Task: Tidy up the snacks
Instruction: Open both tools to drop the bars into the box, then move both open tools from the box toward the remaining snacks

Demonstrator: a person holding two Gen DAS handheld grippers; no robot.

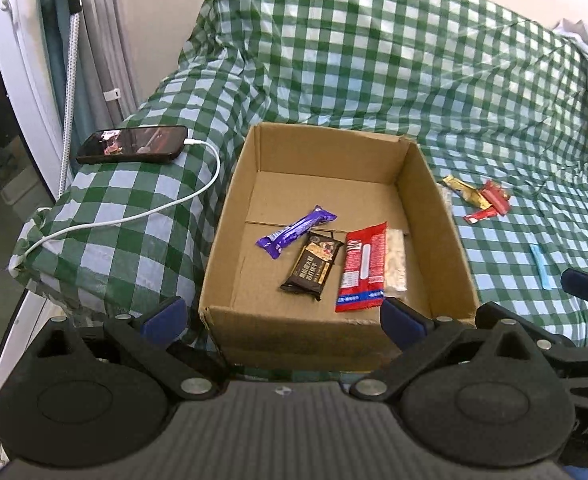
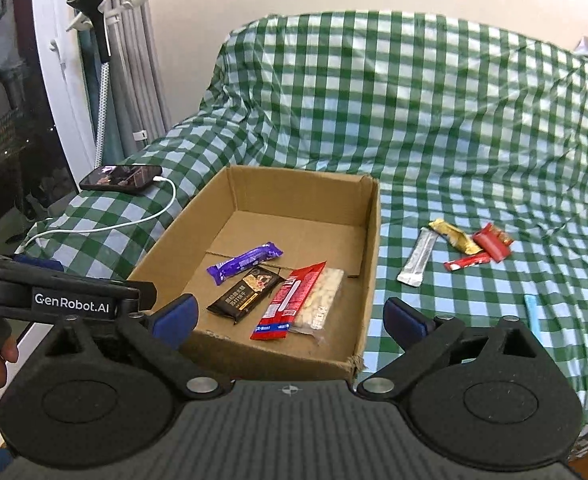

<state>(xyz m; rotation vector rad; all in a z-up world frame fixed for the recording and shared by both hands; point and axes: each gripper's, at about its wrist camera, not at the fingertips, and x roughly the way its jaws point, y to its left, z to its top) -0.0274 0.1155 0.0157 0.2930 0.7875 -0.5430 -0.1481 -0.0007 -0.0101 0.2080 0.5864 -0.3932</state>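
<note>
- Cardboard box (image 1: 433,216) (image 2: 373,248) sits open on a sofa under a green-and-white checked cover (image 1: 373,60) (image 2: 413,100).
- Inside the box, left to right: purple bar (image 1: 295,231) (image 2: 245,266), dark brown chocolate pack (image 1: 313,266) (image 2: 246,294), red wrapper (image 1: 363,268) (image 2: 290,302), clear packet of pale pieces (image 1: 397,266) (image 2: 321,306). The red wrapper overlaps the clear packet's left edge.
- Left gripper (image 1: 282,316): fingers spread wide, holding nothing. It hangs at the box's near wall; the four boxed snacks lie just beyond and between its blue tips.
- Right gripper (image 2: 290,316): also spread wide, nothing between the pads. Its left tip is over the box's near-left corner, its right tip over the cover just right of the box.
- Loose snacks on the cover, right of the box and well apart from both grippers: silver stick (image 2: 417,258), gold wrapper (image 1: 465,192) (image 2: 453,238), red pack (image 1: 495,196) (image 2: 493,242), thin red stick (image 1: 481,216) (image 2: 466,262).
- Pale blue stick (image 1: 541,266) (image 2: 533,316) lies nearer, just right of the right gripper's right tip.
- Far left, on the armrest: a dark phone (image 1: 132,144) (image 2: 122,178), screen lit, white cable (image 1: 166,204) (image 2: 134,222) plugged in.
</note>
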